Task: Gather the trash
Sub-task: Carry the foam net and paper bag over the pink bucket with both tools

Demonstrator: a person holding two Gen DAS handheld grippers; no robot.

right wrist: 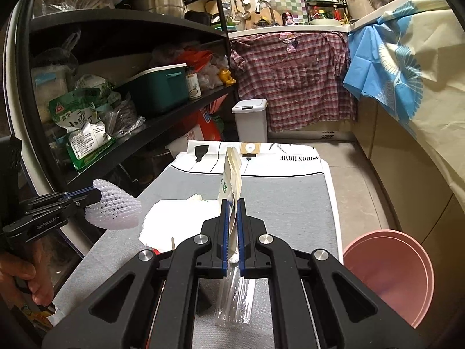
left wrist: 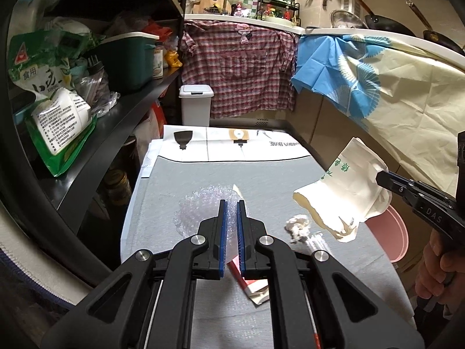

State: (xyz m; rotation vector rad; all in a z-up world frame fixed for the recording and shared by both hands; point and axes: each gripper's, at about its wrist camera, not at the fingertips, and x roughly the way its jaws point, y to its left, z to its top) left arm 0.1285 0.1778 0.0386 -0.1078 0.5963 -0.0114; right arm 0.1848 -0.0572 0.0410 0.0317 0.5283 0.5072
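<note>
Gripping foam net [right wrist: 114,208] past table edge [right wrist: 96,241]

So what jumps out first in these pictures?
Both grippers hold trash in the air above the grey table. The left gripper pinches a white foam net; the right gripper grips a cream paper bag. A pink bin stands to the right.

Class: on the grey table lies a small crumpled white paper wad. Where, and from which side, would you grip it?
Probably from straight above, fingers closing across the middle of the crumpled paper wad. It is a low, lumpy ball on the grey table, with no edge or handle, and a clear plastic sleeve lies close beside it.
</note>
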